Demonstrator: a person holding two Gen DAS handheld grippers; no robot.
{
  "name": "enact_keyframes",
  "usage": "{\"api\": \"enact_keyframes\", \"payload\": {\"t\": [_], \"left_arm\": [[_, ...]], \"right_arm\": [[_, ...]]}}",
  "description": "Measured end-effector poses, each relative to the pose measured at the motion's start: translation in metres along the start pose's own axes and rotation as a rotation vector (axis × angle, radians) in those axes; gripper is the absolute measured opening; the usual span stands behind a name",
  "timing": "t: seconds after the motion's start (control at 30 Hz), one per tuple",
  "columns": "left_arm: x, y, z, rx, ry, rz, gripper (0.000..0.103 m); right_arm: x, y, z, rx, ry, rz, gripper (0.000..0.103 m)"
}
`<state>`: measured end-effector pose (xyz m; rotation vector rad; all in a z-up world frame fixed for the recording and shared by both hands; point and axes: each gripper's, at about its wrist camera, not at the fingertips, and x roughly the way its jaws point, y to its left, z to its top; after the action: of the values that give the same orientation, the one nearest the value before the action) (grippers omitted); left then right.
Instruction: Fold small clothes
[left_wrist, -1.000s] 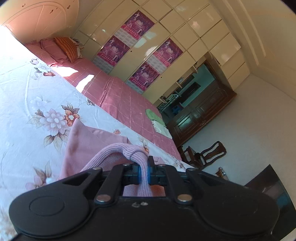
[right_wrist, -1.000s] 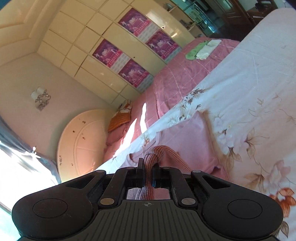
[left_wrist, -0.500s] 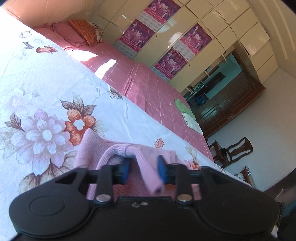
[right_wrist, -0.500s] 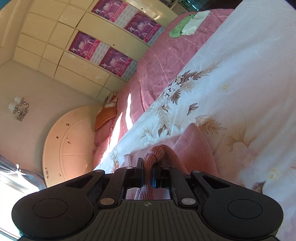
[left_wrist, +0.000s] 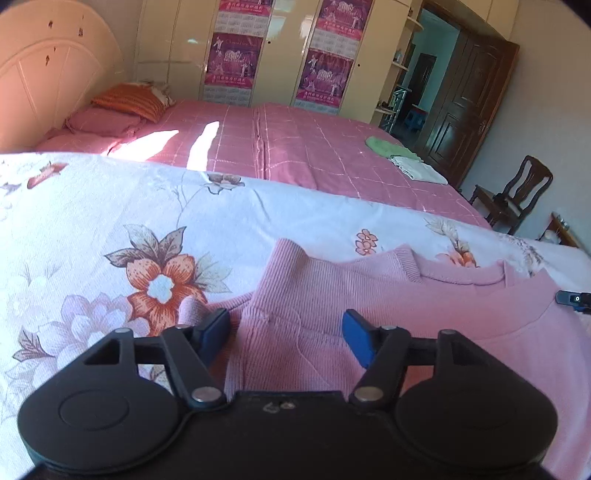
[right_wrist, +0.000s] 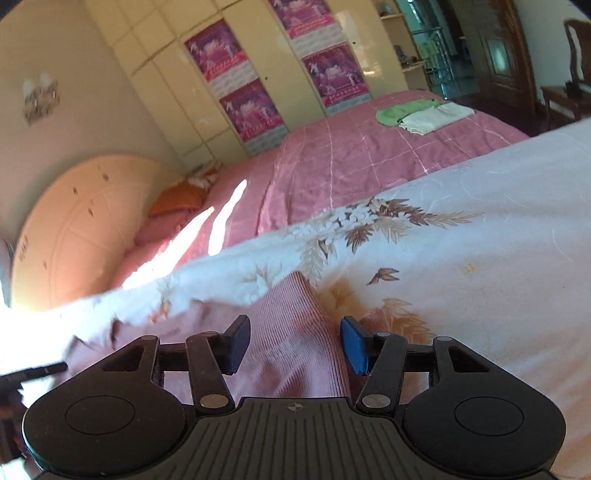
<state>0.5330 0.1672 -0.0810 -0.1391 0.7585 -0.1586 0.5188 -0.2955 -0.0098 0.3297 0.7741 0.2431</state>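
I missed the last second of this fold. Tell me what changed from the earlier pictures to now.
Both claws let go of the pink sweater. The left claw released first and its jaws are now easing inward; the right claw is opening now. Both came down, and the knit lies loose between the pads on the floral sheet. The green and white folded clothes stayed put.

Pink ribbed sweater (left_wrist: 332, 295) lies before me on floral bedspread (left_wrist: 110, 206), mostly flat, neckline away from me, one fold raised.

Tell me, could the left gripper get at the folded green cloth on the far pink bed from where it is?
Probably not. The left gripper sits low over the pink sweater, jaws closing with nothing pinched, while the green cloth lies far across the pink bedspread. Nothing blocks it; it looks too distant.
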Motion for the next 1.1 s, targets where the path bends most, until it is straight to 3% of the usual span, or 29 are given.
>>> {"api": "enact_keyframes", "payload": {"t": [0.07, 0.13, 0.3, 0.37, 0.4, 0.47, 0.53, 0.6, 0.63, 0.67, 0.73, 0.83, 0.87, 0.97, 1.1], "left_arm": [[-0.004, -0.005, -0.005, 0.020, -0.033, 0.023, 0.014], [-0.011, -0.006, -0.007, 0.013, -0.086, 0.027, 0.013], [-0.042, -0.025, -0.002, 0.069, -0.252, 0.055, 0.012], [-0.036, -0.028, -0.001, 0.068, -0.214, 0.097, 0.012], [-0.027, -0.028, -0.004, 0.067, -0.167, 0.132, 0.007], [-0.010, -0.020, -0.014, 0.054, -0.076, 0.145, 0.008], [-0.011, -0.018, -0.012, 0.050, -0.081, 0.148, 0.013], [-0.015, -0.016, -0.009, 0.057, -0.092, 0.160, 0.029], [-0.021, -0.016, -0.009, 0.044, -0.100, 0.184, 0.054], [-0.031, -0.018, -0.008, 0.037, -0.129, 0.199, 0.065], [-0.051, -0.037, -0.008, 0.064, -0.193, 0.144, 0.066], [-0.042, -0.094, -0.004, 0.155, -0.152, 0.034, 0.068], [-0.033, -0.113, -0.005, 0.188, -0.131, 0.000, 0.069], [-0.016, -0.150, -0.016, 0.244, -0.080, -0.069, 0.069], [-0.012, -0.146, -0.040, 0.301, -0.048, -0.021, 0.070]], "right_arm": [[0.006, 0.011, -0.008, -0.089, -0.002, -0.058, 0.012], [0.004, 0.015, -0.014, -0.125, -0.032, -0.075, 0.008], [-0.016, 0.018, -0.016, -0.145, -0.200, -0.080, 0.007], [-0.008, 0.017, -0.018, -0.152, -0.186, -0.112, 0.007], [0.002, 0.013, -0.021, -0.143, -0.149, -0.135, 0.007], [0.017, -0.001, -0.026, -0.085, -0.072, -0.152, 0.007], [0.015, -0.007, -0.026, -0.046, -0.080, -0.135, 0.007], [0.009, -0.006, -0.023, -0.042, -0.076, -0.135, 0.009], [0.003, -0.002, -0.021, -0.051, -0.086, -0.150, 0.019], [-0.007, 0.003, -0.020, -0.069, -0.118, -0.170, 0.039], [-0.022, 0.020, -0.022, -0.128, -0.179, -0.153, 0.058], [-0.007, 0.068, -0.029, -0.242, -0.111, -0.046, 0.056], [0.004, 0.089, -0.035, -0.298, -0.084, -0.012, 0.050], [0.026, 0.132, -0.052, -0.375, -0.021, 0.066, 0.050], [0.041, 0.139, -0.065, -0.427, 0.014, 0.058, 0.050]]}}
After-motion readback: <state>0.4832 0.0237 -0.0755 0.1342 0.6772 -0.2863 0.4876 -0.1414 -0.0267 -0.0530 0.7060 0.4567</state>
